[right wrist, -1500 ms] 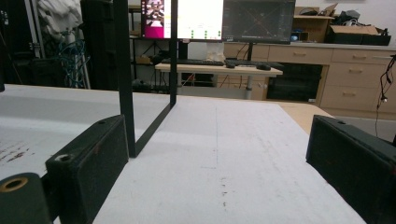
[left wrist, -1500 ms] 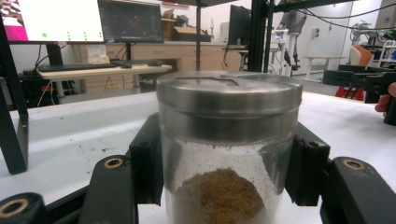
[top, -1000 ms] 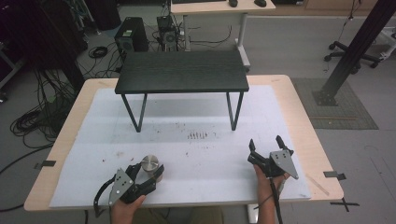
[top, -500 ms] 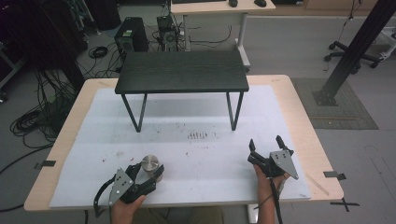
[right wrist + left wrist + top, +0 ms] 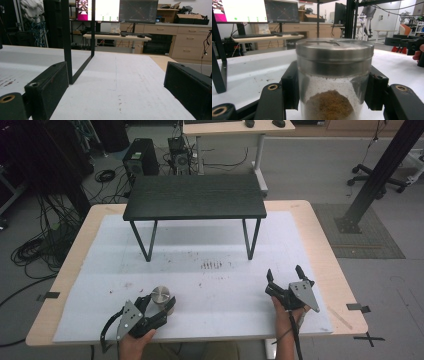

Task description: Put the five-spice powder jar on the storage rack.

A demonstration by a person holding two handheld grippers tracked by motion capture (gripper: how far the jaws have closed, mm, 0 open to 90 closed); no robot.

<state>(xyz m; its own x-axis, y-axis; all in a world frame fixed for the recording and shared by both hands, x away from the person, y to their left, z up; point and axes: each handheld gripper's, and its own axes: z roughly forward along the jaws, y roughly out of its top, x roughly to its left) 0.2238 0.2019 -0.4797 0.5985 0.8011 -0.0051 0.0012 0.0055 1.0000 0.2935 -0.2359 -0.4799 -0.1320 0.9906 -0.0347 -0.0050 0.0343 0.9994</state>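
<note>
Standing across the far half of the work table (image 5: 320, 245), the black shelf (image 5: 195, 196) on thin metal legs is the largest thing here, and its top is bare. Below it the white mat (image 5: 210, 285) carries a patch of dark specks and little else.

At the near left edge of the mat, the left gripper (image 5: 150, 312) pinches the jar (image 5: 161, 296), a small glass one with a brushed metal lid. In the left gripper view the jar (image 5: 334, 75) stands upright between the two black pads, which press on its glass sides just under the lid; brown powder lies heaped in its bottom and a pale dust clings to the inside of the glass. At the near right, the right gripper (image 5: 285, 282) rests low over the mat with its jaws spread and nothing between them; the right gripper view looks out along the mat to one shelf leg (image 5: 67, 40).

As a judgement, the work is at its start: the grasp on the jar is made, but the jar is not yet lifted or carried anywhere, and the shelf top looks a likely place for it, though that is a guess.

No brand, label or writing can be read on the jar, its lid or the grippers. The monitors (image 5: 100, 10) in the background show graphics too small to make out.
</note>
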